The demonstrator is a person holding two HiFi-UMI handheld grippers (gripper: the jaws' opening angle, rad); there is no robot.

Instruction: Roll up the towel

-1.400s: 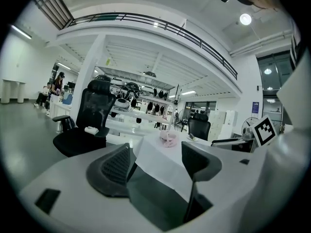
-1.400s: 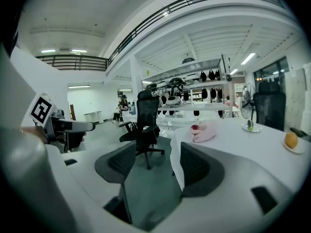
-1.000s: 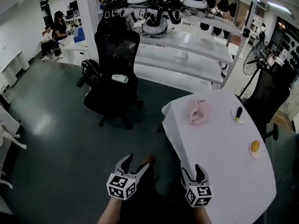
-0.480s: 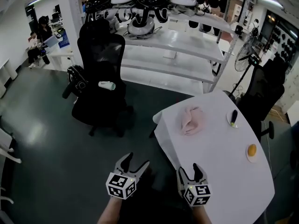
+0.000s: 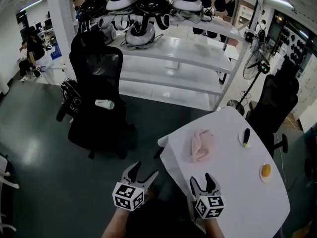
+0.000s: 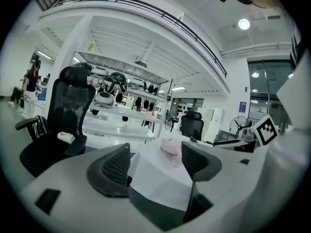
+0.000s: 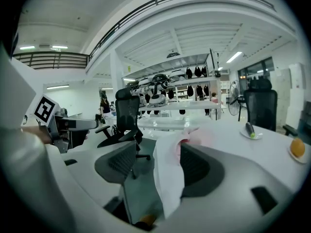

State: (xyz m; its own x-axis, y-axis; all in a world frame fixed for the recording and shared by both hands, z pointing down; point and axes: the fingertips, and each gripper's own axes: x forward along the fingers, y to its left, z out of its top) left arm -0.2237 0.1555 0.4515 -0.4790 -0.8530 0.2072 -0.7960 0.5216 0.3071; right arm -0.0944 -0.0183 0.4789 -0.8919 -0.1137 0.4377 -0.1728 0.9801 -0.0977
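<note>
Fingers (image 6: 116, 166) spread wide on both grippers, nothing pinched, towel untouched.
Left gripper (image 5: 145, 170) hangs over the dark floor (image 5: 49, 182) just off the table (image 5: 233, 202), and the right gripper (image 5: 202, 179) sits at the table's near edge, both with jaws apart and empty. Pink towel (image 5: 200, 145) lies crumpled on the table's far-left part, well ahead of both. Over on the right side there's a dark thing (image 5: 246, 137), maybe a pen, hard to tell, and an orange thing (image 5: 266, 170). Black chair (image 5: 96, 93) stands off left.
</note>
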